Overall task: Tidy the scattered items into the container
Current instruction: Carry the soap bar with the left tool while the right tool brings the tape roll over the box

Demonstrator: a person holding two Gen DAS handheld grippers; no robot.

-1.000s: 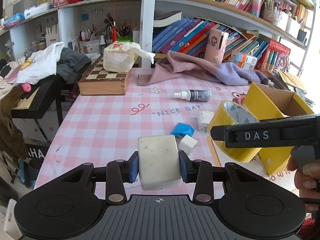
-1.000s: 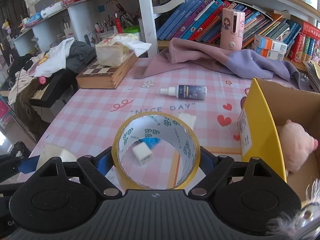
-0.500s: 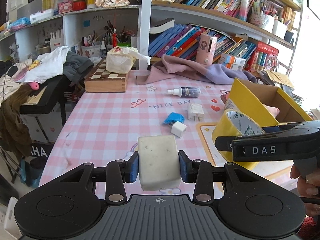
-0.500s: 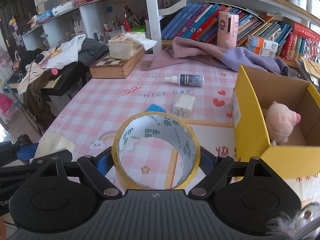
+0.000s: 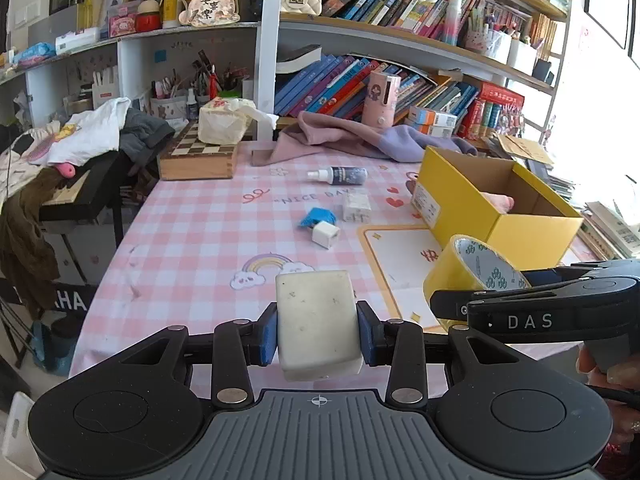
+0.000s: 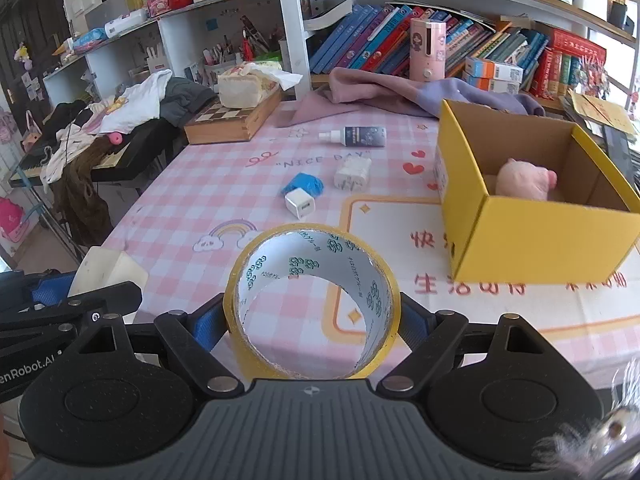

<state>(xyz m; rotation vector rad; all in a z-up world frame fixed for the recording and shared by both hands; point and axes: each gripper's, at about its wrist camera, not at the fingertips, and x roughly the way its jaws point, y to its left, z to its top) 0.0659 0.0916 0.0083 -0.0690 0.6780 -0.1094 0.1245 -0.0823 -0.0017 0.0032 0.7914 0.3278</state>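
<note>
Pink-checked tabletop (image 6: 192,216) | yellow cardboard box (image 6: 532,240) holds only pink plush pig (image 6: 524,182) | right hand-held gripper (image 6: 312,320) clamps yellow tape roll (image 6: 312,308) | left hand-held gripper (image 5: 316,328) pinches off-white block (image 5: 316,320) | loose: dark spray bottle (image 6: 356,137), white plug adapter (image 6: 353,173), blue scrap (image 6: 304,184), white cube charger (image 6: 300,204)

Pink checked tablecloth (image 6: 192,200) w/ "NICE DAY" print. Wooden chessboard box (image 6: 230,118) at far left corner, tissue pack (image 6: 248,84) on top of it. Purple/lilac garment (image 6: 400,92) heaped along back edge, pink cylinder gadget (image 6: 427,50) upright behind it. Bookshelves (image 5: 400,40) packed w/ books. Clothes pile (image 5: 100,132) on black keyboard (image 5: 76,200) off to left.
</note>
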